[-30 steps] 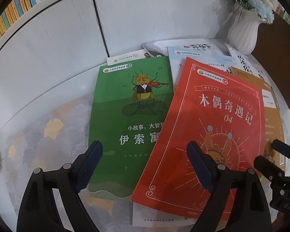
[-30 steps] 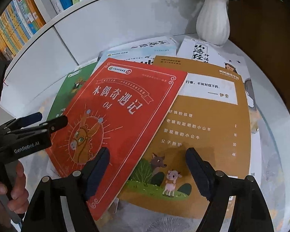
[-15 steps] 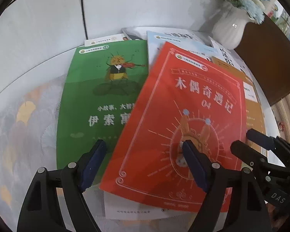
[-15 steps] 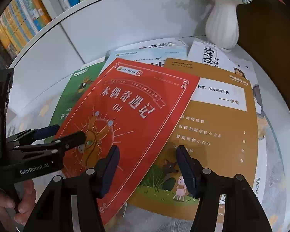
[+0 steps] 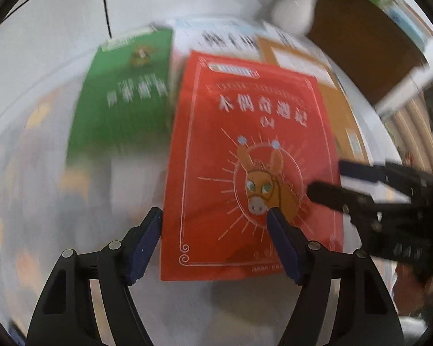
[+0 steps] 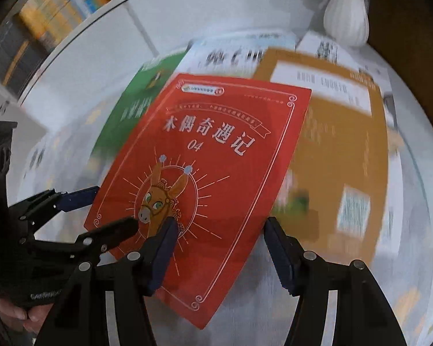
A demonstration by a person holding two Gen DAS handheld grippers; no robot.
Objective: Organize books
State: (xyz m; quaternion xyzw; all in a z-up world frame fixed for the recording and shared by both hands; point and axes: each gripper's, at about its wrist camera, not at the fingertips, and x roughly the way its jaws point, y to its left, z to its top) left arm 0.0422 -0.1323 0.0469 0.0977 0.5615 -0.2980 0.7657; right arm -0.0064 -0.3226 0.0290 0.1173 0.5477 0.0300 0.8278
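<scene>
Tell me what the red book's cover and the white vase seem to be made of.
Red book: thin paper or card cover with a fairly smooth finish; it looks slim and its lower edge appears to bow. White vase: probably glazed ceramic, judging by the ribbed body with a soft shine, though plastic cannot be ruled out.

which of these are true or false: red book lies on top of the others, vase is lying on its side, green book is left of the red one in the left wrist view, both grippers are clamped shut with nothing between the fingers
1. The red book lies on top of the others. True.
2. The white vase lies on its side. False: it stands upright behind the books.
3. In the left wrist view the green book is left of the red book. True.
4. The left gripper and right gripper are clamped shut, nothing between their fingers. False: both stand apart over the red book's near edge.
</scene>
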